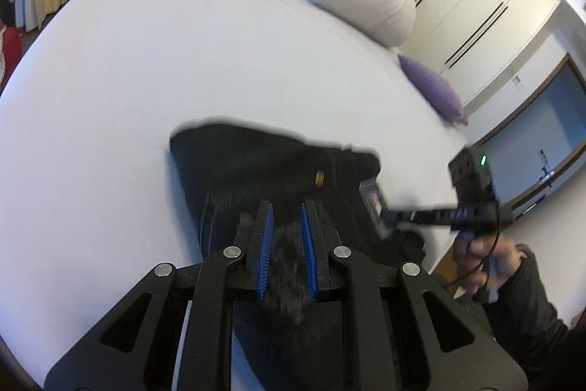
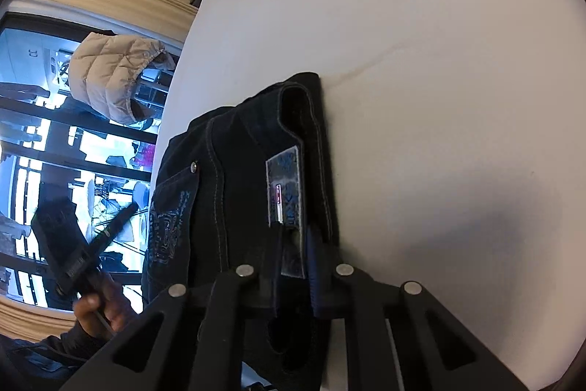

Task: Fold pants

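Left wrist view: we hold the left gripper point(image 1: 286, 207) over dark pants point(image 1: 278, 167) folded on a white bed point(image 1: 183, 61), its blue pads part-open with dark cloth between them; whether they grip it we cannot tell. At right, our right gripper point(image 1: 393, 217) meets the waistband. Right wrist view: the right gripper point(image 2: 295, 233) is closed on the pants point(image 2: 234, 178) at the waistband label point(image 2: 285, 185), near the bed's point(image 2: 439, 61) left edge.

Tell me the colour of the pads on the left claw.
Blue ribbed pads on black fingers, clearest in the left wrist view, closed on the black pants.
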The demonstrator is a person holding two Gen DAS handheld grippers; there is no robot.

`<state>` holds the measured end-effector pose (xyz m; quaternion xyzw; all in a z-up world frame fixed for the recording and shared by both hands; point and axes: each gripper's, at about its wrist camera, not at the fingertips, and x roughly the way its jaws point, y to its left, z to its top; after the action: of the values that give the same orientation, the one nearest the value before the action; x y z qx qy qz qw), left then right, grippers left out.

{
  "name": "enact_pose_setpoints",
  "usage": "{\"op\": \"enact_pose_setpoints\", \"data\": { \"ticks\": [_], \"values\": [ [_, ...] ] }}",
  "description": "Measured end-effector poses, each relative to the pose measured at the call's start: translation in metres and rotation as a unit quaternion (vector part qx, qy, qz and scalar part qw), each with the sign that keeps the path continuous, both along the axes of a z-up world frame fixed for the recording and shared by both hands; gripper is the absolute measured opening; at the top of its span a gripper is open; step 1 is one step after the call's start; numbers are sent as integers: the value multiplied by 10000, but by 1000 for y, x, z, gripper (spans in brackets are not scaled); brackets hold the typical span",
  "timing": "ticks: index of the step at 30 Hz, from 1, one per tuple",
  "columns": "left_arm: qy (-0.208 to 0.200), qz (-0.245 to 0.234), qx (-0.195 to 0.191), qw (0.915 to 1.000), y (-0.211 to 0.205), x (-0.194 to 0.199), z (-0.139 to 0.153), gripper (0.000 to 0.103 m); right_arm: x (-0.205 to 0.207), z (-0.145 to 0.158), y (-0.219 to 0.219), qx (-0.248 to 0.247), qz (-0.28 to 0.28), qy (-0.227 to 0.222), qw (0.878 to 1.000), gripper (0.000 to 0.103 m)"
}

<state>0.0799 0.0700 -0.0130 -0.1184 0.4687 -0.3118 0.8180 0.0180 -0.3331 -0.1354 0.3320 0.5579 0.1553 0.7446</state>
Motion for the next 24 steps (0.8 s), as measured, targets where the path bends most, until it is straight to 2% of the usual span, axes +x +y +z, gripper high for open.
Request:
{"op": "enact_pose_setpoints", "data": {
  "ticks": [2, 3, 5, 7, 9, 13, 15, 21, 24],
  "values": [
    [-50, -236, -298, 9993, -3, 19, 5, 15, -1, -3, -2, 75, -44, 18, 10000, 13],
    [77, -412, -621, 9972, -3, 34, 1, 15, -1, -4, -2, 109, -66, 26, 9999, 13],
    [579, -598, -1117, 9902, -3, 61, -21, 15, 0, -6, -2, 193, -119, 37, 9997, 13],
    [1375, -786, -1429, 9770, -5, 80, -63, 14, -2, -8, -4, 289, -184, 49, 9994, 13],
    [1586, -768, -1588, 9715, 0, 77, -88, 13, -3, -10, -5, 320, -211, 55, 9992, 13],
    [1465, -745, -2038, 9651, 17, 53, -93, 13, -3, -11, -6, 326, -221, 74, 9992, 14],
    [1278, -827, -1994, 9680, 25, 39, -89, 13, -2, -13, -9, 379, -230, 103, 9990, 13],
    [1255, -1301, -2248, 9575, 43, -15, -90, 13, -3, -14, -10, 373, -275, 121, 9989, 13],
    [1276, -1507, -2240, 9544, 46, -41, -91, 13, -4, -14, -11, 376, -297, 125, 9988, 13]
  ]
}}
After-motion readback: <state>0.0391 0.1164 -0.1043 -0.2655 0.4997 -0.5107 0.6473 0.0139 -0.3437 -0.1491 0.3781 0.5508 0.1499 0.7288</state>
